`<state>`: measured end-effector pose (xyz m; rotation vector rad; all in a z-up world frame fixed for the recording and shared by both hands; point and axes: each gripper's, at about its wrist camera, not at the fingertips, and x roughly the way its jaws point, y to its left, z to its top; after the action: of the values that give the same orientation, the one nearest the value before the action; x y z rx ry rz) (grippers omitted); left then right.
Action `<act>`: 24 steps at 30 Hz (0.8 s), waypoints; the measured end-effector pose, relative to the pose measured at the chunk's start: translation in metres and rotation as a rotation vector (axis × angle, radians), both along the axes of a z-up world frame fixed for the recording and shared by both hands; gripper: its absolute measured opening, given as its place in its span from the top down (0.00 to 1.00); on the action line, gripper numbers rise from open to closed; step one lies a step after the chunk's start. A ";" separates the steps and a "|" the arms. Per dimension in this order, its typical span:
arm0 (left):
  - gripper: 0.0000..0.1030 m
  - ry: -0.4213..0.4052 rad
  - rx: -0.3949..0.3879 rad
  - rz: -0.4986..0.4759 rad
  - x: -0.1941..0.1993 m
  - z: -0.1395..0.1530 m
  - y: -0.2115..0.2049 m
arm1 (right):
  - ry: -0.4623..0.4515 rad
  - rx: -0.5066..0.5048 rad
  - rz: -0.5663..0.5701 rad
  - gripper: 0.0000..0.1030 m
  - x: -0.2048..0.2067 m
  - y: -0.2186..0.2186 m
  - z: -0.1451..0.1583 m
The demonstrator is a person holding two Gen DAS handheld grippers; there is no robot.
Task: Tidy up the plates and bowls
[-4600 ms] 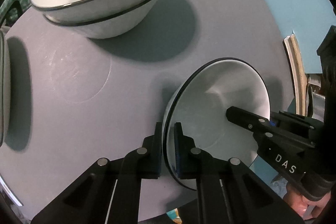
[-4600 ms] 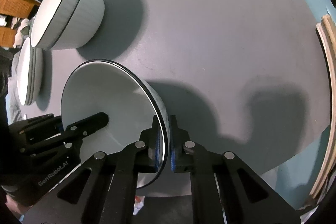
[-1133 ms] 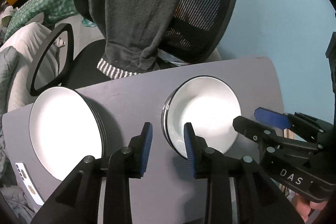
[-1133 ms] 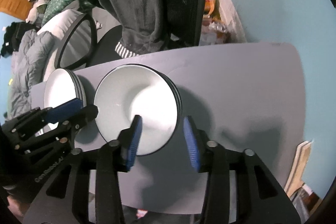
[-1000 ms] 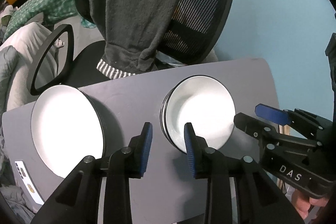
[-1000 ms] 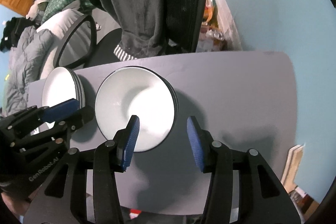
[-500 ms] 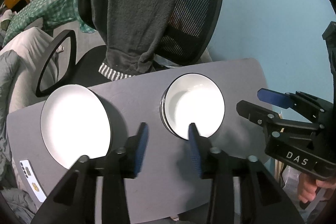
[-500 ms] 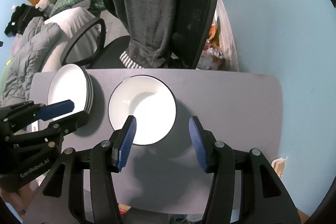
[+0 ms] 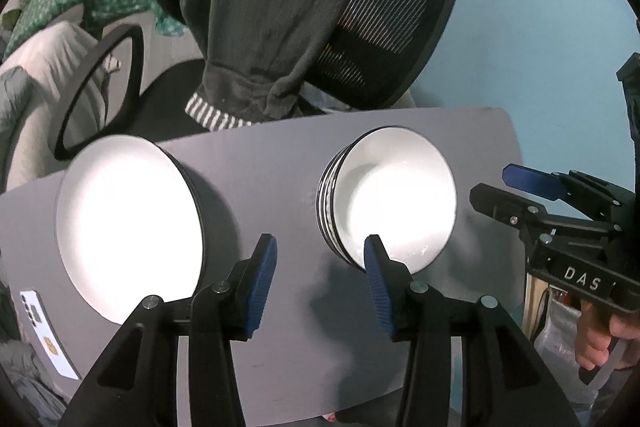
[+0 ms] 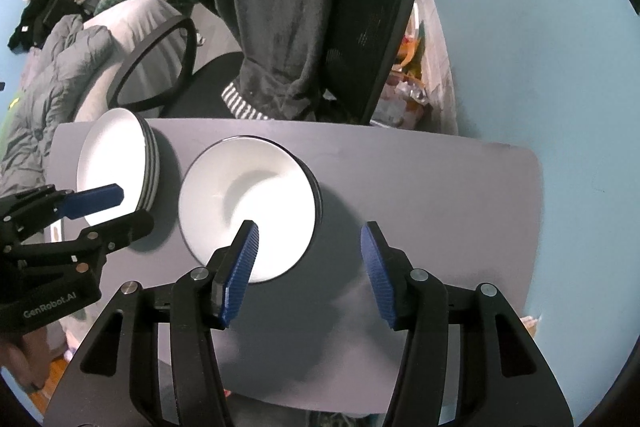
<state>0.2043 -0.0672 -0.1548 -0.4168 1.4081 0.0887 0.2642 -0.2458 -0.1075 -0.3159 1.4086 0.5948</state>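
A stack of white bowls [image 9: 396, 203] with black rims stands on the grey table [image 9: 280, 163], right of a stack of white plates [image 9: 128, 223]. My left gripper [image 9: 318, 263] hangs open high above the gap between the two stacks, with nothing between its blue pads. My right gripper [image 10: 308, 243] is open and empty too, above the table just right of the bowls [image 10: 248, 203]. In the right wrist view the plates [image 10: 112, 163] sit at the table's far left, behind the left gripper [image 10: 134, 207]. The right gripper [image 9: 492, 185] shows at the right in the left wrist view.
A black mesh office chair [image 9: 392, 7] draped with a dark grey garment [image 9: 272, 7] stands right behind the table's far edge. A phone [image 9: 40, 327] lies at the table's left edge. A blue wall [image 10: 540, 47] is on the right, and bedding and clutter lie beyond the chair.
Earlier both grippers were shut on the rim of one bowl; it now rests on the bowl stack. Both have let go and pulled up, and the left jaws have widened.
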 end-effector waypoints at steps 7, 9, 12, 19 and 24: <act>0.55 0.059 -0.042 0.052 0.006 -0.027 0.004 | 0.111 0.036 0.002 0.49 0.021 -0.003 -0.031; 0.55 0.072 -0.059 0.068 0.008 -0.034 0.005 | 0.138 0.044 0.003 0.49 0.027 -0.003 -0.038; 0.55 0.088 -0.069 0.090 0.012 -0.042 0.006 | 0.172 0.048 0.017 0.49 0.033 0.000 -0.051; 0.55 0.134 -0.083 0.116 0.021 -0.061 0.005 | 0.233 0.048 0.052 0.49 0.042 0.006 -0.071; 0.55 0.159 -0.118 0.137 0.021 -0.073 0.006 | 0.272 0.054 0.085 0.49 0.045 0.011 -0.087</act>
<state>0.2256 -0.0615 -0.2282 -0.6150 1.5453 0.1533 0.3090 -0.2346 -0.1941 -0.2588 1.6427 0.7662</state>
